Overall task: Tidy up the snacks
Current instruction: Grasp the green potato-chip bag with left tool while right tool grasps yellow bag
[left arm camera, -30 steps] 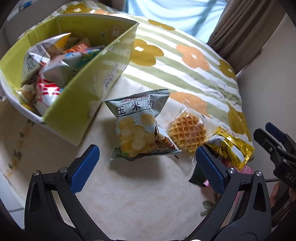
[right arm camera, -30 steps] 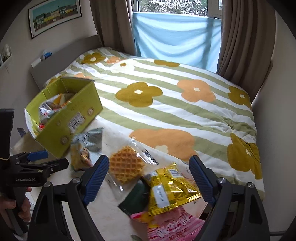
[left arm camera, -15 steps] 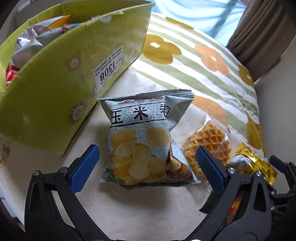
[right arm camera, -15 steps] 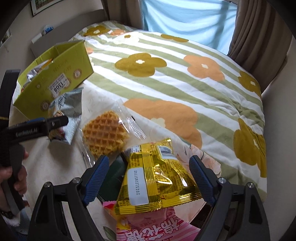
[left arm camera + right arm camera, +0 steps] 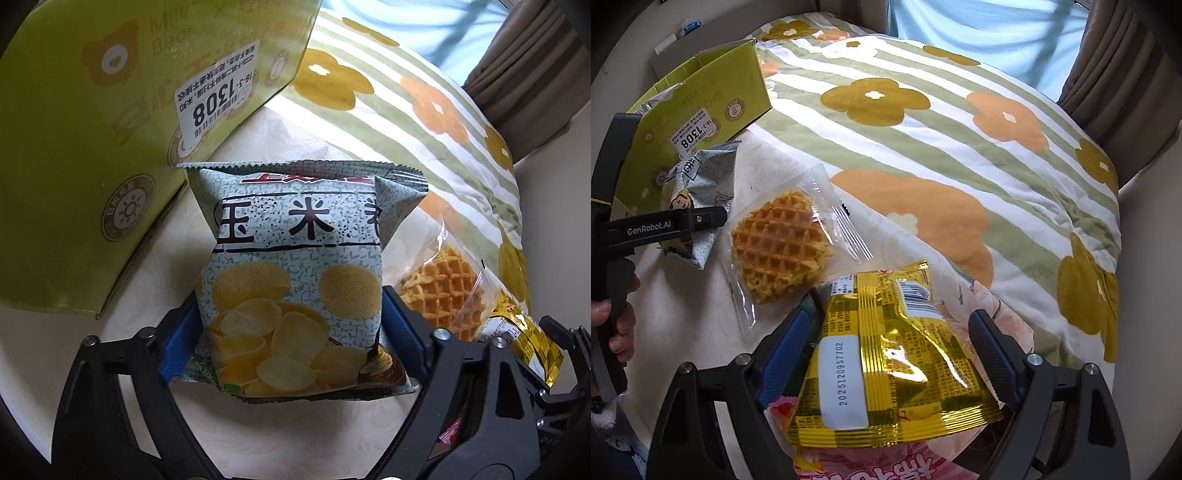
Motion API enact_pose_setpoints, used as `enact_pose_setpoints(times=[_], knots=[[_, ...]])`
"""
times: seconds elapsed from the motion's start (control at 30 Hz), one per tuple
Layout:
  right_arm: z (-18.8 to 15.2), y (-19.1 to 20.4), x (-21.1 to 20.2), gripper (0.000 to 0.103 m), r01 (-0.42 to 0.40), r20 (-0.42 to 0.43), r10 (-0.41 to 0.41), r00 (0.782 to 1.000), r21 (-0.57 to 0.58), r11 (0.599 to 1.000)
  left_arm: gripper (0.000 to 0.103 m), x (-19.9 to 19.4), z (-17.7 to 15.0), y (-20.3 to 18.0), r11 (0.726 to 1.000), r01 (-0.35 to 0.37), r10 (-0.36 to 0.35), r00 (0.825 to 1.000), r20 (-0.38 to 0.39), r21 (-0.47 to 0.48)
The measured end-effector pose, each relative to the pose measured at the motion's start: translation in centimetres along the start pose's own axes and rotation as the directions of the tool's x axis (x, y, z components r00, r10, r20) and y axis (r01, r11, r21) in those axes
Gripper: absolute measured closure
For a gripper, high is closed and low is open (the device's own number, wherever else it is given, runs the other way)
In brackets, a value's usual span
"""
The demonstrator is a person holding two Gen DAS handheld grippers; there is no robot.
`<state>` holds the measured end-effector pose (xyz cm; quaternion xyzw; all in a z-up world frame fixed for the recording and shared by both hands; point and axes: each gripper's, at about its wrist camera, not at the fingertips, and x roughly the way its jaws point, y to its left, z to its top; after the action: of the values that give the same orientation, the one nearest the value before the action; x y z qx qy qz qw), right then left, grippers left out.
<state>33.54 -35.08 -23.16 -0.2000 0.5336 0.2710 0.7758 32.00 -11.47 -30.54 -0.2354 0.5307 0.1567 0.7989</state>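
1. The left gripper (image 5: 290, 334) had dropped from well above the spread down onto the grey-green chip bag (image 5: 295, 280), and its jaws had just been closing; the blue pads (image 5: 177, 339) now pressed the bag's two sides, so I took it as gripped, though it lay on the cream cloth (image 5: 295, 435) and was not yet lifted.
2. The right gripper (image 5: 886, 354) had come down too, over the gold foil packet (image 5: 886, 354). Its jaws stood wide, no narrower than a second before, with the packet between them and a visible gap at each pad.
3. The yellow-green box (image 5: 74, 147), which earlier showed its open top and the snacks inside, now filled the upper left of the left view as a side wall just beside the chip bag.
4. The wrapped waffle (image 5: 779, 247) lay untouched between the two packets, and a pink packet (image 5: 886, 465) sat under the gold one.
5. To my eye the sorting was partway: the chip bag looked next for the box, the gold packet after it.
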Motion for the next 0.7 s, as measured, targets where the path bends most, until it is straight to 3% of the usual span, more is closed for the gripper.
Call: enact_pose_setpoints(times=[0.17, 0.27, 0.63, 0.67, 0.7], knots=[[0.2, -0.3, 0.6, 0.017, -0.013, -0.017, 0.013, 1.000, 0.009, 1.000, 0.036, -0.5, -0.2, -0.2, 1.000, 0.020, -0.020, 1.000, 0.011, 0.011], [0.4, -0.4, 1.1, 0.017, -0.036, -0.039, 0.037, 0.999, 0.010, 0.999, 0.039, -0.8, -0.3, -0.2, 1.000, 0.021, -0.022, 1.000, 0.012, 0.022], [0.6, 0.2, 2.7, 0.018, 0.005, -0.110, -0.010, 0.994, -0.043, 0.999, 0.041, -2.8, -1.0, -0.1, 0.999, 0.026, -0.028, 0.999, 0.037, 0.047], [0.5, 0.2, 2.9, 0.019, 0.006, -0.116, -0.011, 0.993, -0.041, 0.999, 0.041, -3.0, -1.0, -0.1, 0.998, 0.026, -0.028, 0.999, 0.040, 0.050], [0.4, 0.1, 3.0, 0.029, -0.002, -0.121, -0.002, 0.993, -0.035, 0.999, 0.041, -3.2, -1.0, -0.1, 0.998, 0.028, -0.031, 0.999, 0.043, 0.054]])
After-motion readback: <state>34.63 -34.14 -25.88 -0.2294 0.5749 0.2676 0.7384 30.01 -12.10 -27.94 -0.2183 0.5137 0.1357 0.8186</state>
